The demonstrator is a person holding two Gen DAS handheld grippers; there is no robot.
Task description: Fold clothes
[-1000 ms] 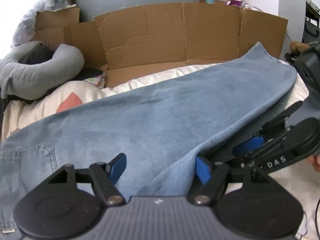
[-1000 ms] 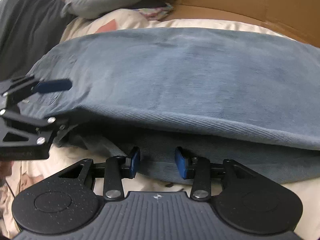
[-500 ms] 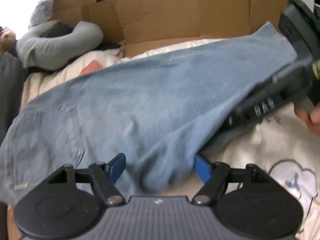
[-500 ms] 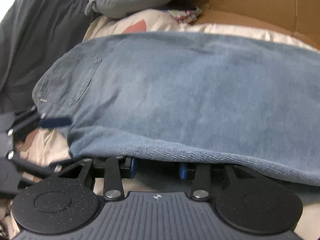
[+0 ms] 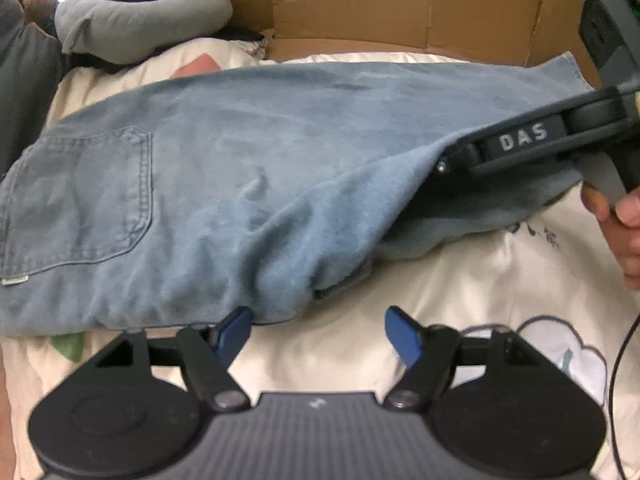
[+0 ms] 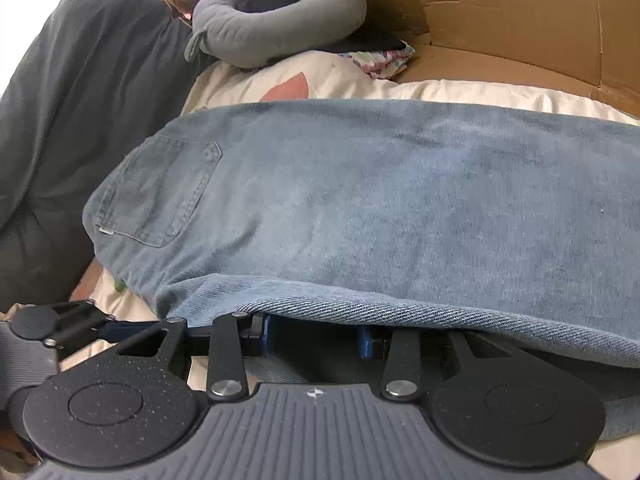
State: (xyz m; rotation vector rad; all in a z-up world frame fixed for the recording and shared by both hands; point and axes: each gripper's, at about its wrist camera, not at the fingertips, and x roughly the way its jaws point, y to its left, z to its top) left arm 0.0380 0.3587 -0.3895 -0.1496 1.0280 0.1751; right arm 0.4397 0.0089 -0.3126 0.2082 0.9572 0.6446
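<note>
Jeans (image 5: 248, 168) draped over right gripper (image 6: 316, 338)

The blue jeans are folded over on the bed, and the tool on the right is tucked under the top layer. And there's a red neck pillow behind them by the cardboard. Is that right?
Almost. The neck pillow is grey, not red; the right wrist view shows it clearly. The rest holds: the blue jeans lie folded over on the bed, with the right tool tucked under the top layer, and the cardboard stands behind.
</note>
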